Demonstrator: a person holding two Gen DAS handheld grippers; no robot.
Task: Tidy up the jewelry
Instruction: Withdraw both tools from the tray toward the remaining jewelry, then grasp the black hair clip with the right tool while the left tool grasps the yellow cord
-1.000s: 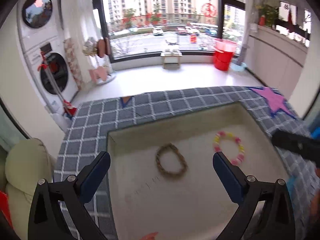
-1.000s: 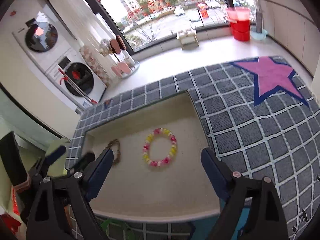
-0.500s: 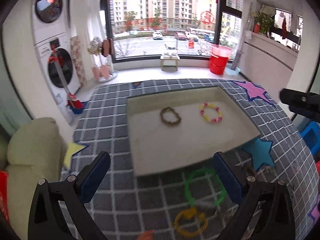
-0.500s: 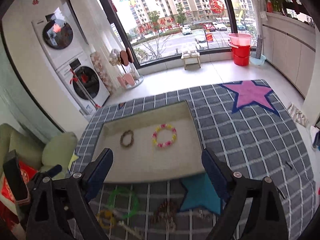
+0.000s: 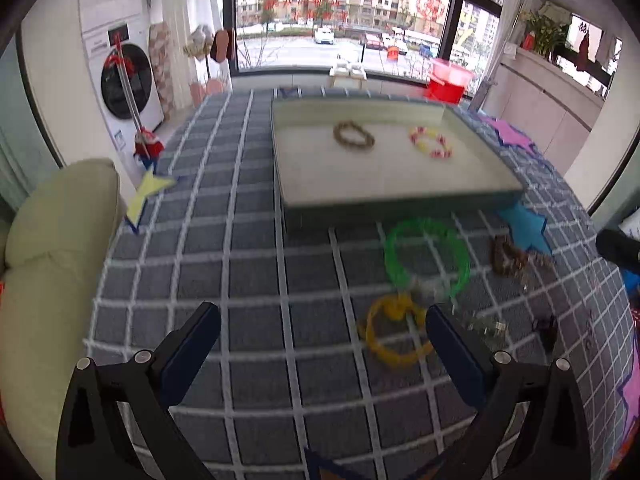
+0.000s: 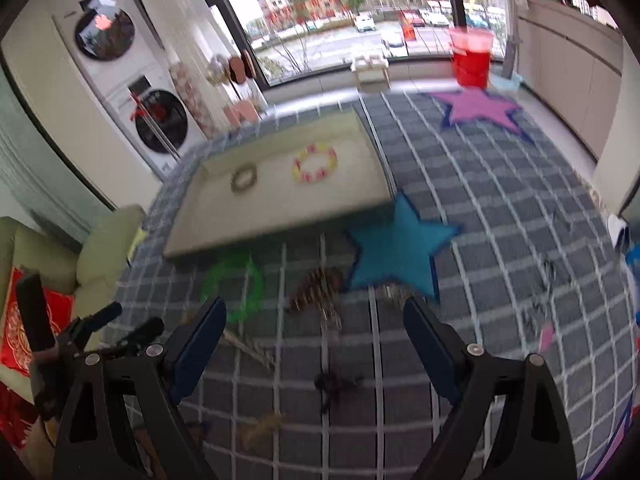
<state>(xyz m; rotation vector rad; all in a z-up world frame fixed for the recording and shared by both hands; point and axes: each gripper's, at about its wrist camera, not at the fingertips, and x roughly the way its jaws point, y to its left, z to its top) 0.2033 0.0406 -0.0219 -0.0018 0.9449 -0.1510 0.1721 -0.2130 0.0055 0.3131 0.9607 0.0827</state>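
Note:
A shallow beige tray (image 5: 400,184) (image 6: 240,220) lies on the checked cloth, holding a brown bracelet (image 5: 354,139) (image 6: 243,178) and a pink-and-yellow bead bracelet (image 5: 430,142) (image 6: 315,162). In front of the tray on the cloth lie a green ring (image 5: 426,256) (image 6: 234,284), a yellow ring (image 5: 394,330), a brown bead bracelet (image 5: 507,258) (image 6: 316,286) and small dark pieces (image 6: 332,384). My left gripper (image 5: 322,354) is open and empty over the cloth, left of the yellow ring. My right gripper (image 6: 314,344) is open and empty above the loose pieces.
The grey checked cloth (image 5: 240,264) carries felt stars: blue (image 6: 400,244), purple (image 6: 478,108), yellow (image 5: 146,194). A pale green sofa cushion (image 5: 48,240) sits at the left. Washing machines (image 5: 120,76), a red bucket (image 6: 472,60) and a window stand beyond.
Both grippers have drawn back from over the tray toward the near side of the cloth. The loose rings and bracelets in front of the tray have come into view.

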